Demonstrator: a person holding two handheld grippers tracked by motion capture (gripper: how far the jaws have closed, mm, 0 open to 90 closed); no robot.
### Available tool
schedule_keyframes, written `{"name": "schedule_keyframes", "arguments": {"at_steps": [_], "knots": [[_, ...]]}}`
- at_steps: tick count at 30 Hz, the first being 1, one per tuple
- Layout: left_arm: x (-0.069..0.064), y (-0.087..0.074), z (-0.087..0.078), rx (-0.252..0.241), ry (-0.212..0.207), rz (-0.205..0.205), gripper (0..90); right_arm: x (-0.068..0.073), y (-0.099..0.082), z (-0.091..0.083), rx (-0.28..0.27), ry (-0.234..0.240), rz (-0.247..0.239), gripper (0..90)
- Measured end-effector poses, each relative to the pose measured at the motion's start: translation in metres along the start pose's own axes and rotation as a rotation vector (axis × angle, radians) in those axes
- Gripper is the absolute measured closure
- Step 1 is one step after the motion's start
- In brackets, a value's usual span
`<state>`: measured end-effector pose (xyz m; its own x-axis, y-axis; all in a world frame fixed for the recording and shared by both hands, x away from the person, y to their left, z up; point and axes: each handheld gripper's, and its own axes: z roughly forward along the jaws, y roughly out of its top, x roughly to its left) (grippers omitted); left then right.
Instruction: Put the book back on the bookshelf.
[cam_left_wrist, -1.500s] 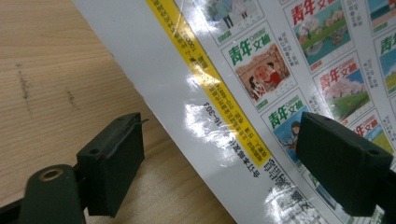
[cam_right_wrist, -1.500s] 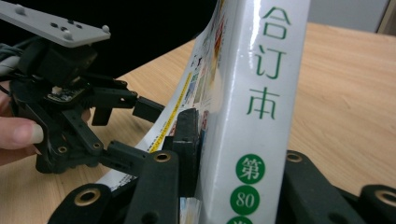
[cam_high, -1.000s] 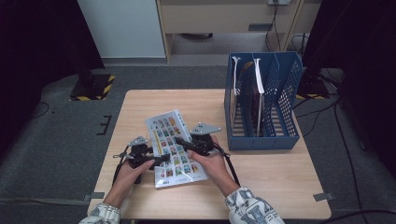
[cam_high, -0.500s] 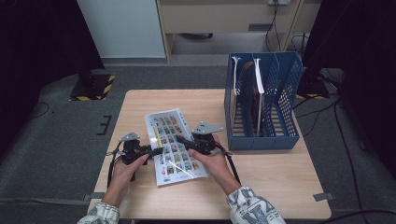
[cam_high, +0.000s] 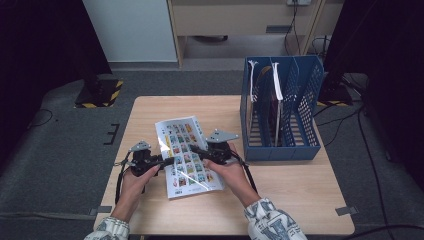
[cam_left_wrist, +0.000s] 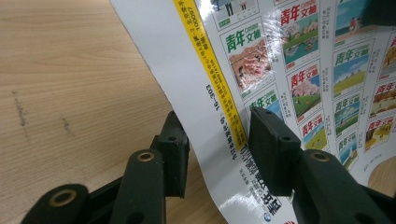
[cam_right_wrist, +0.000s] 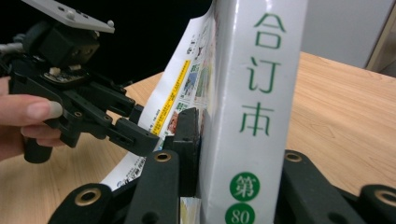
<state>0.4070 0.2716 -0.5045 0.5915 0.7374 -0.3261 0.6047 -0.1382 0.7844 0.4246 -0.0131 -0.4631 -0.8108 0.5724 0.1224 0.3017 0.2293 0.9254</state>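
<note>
A thick bound magazine volume with a cover of small coloured pictures lies on the wooden table. My right gripper is shut on its right side, jaws clamping the white spine with green characters. My left gripper is at the volume's left edge. Its jaws have just been closing, and the lifted front cover runs slantwise between them with a gap still visible, one jaw under the cover's edge and one over it. The right gripper view shows the left gripper at that raised cover edge.
A blue slotted file rack stands at the table's right rear with a few thin volumes upright in it. Bare tabletop lies left of and in front of the volume. Grey carpet surrounds the table, and cabinets stand behind it.
My left gripper has slid from over the cover to the volume's left edge and narrowed its jaws around the cover. The right gripper and the volume have stayed put.
</note>
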Motion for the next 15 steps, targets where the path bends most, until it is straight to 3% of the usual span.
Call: {"name": "schedule_keyframes", "arguments": {"at_steps": [15], "knots": [[-0.0085, 0.0064, -0.0056, -0.014, 0.027, 0.070, 61.0, 0.0032, 0.0084, -0.0016, 0.034, 0.004, -0.019, 62.3]]}}
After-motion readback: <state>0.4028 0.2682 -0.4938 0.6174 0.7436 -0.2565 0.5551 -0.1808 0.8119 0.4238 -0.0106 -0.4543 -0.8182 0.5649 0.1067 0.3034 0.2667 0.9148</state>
